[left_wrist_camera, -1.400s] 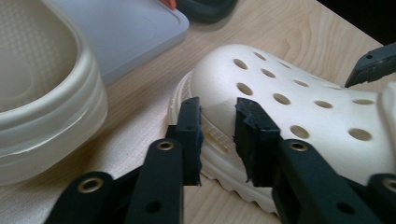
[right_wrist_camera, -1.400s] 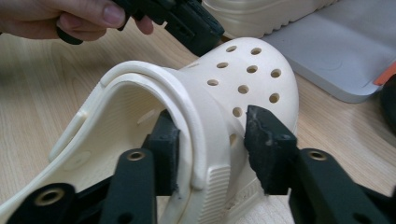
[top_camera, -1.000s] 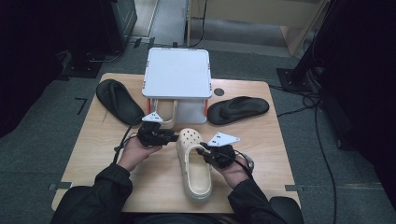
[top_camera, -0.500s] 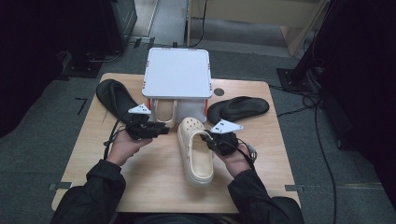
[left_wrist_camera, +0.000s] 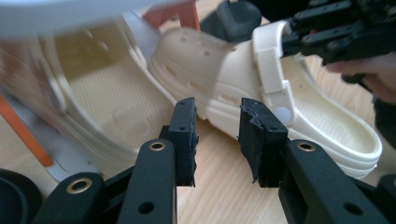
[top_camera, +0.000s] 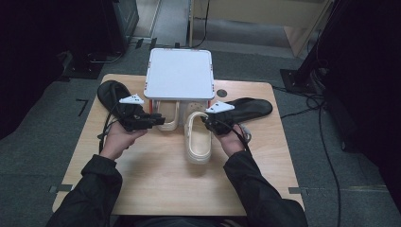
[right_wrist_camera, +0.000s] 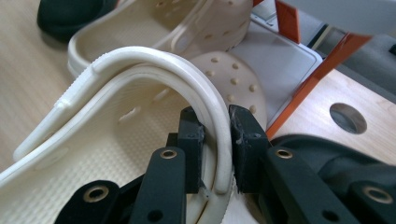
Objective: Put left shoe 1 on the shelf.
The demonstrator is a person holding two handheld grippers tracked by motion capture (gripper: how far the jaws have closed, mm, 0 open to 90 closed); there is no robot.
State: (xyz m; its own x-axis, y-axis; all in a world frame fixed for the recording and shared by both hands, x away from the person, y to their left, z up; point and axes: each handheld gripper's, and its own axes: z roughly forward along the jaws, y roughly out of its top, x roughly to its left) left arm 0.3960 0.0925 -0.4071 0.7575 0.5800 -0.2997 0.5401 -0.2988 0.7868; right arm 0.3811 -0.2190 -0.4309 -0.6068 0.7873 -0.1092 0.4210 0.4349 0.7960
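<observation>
Two clogs (top_camera: 198, 137) side by side before the rack (top_camera: 178, 75) — slippers (top_camera: 248, 108) flanking it.

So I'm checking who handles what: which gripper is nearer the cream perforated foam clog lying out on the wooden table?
Right. The right gripper is clamped on the cream clog's heel strap; the left gripper is alongside, jaws empty, clear of it.
</observation>
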